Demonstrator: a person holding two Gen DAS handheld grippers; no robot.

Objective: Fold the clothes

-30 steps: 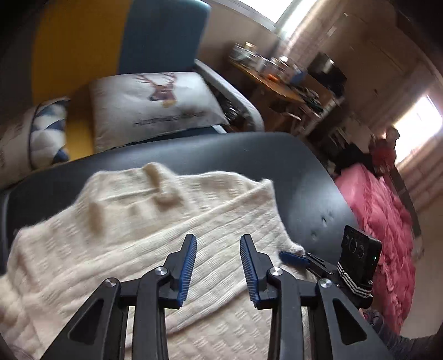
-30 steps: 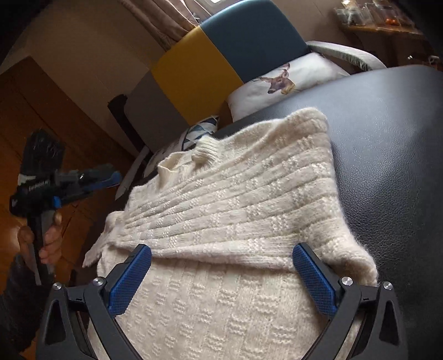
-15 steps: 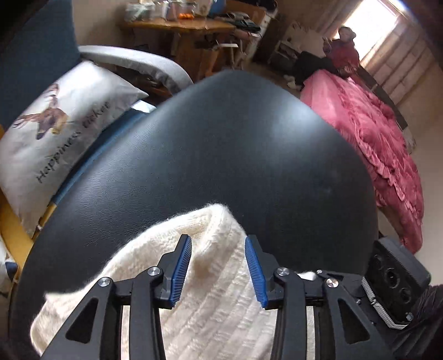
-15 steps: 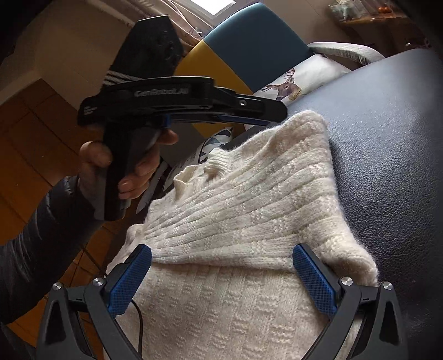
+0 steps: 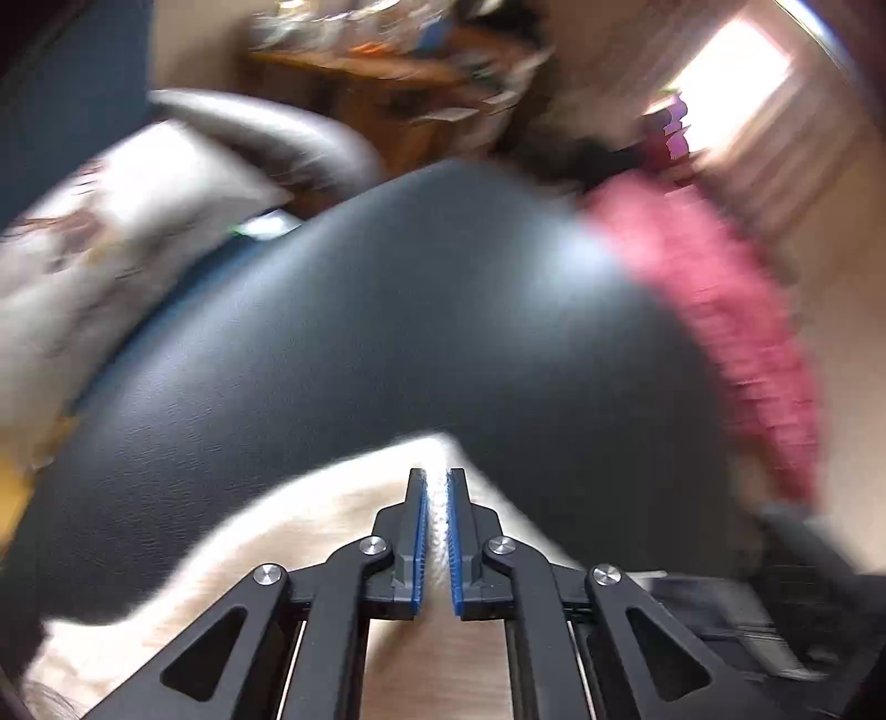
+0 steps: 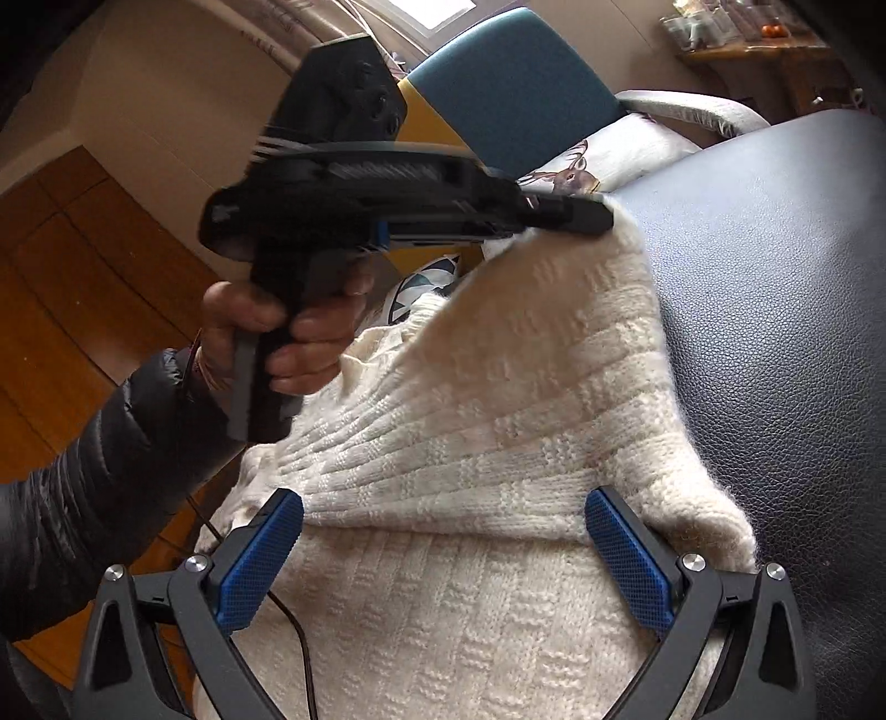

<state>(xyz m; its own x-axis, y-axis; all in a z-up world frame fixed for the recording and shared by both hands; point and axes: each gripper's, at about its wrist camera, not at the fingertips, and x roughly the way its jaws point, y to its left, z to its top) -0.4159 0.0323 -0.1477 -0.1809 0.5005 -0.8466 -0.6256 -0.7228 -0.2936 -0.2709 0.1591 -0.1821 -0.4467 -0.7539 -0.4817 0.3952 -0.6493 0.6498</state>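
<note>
A cream knitted sweater (image 6: 498,415) lies partly folded on a black leather surface (image 6: 775,277). My left gripper (image 6: 598,219), held by a hand in a dark sleeve, is at the sweater's far corner. In the blurred left wrist view the jaws of the left gripper (image 5: 436,476) are closing, and the blue pads pinch a ridge of the sweater (image 5: 332,526) between them. My right gripper (image 6: 443,498) stands open low over the near fold of the sweater. Its pads are wide apart, with nothing gripped.
A deer-print pillow (image 6: 609,155) leans on a blue and yellow chair (image 6: 515,72) behind the surface. A pink ruffled cloth (image 5: 720,310) lies past its right edge. A cluttered wooden table (image 6: 764,50) stands at the back. A thin cable (image 6: 299,637) hangs by my right gripper.
My left gripper came in over the sweater to its far corner, and its jaws closed on the fabric there. The corner now stands slightly raised. The right gripper has not moved.
</note>
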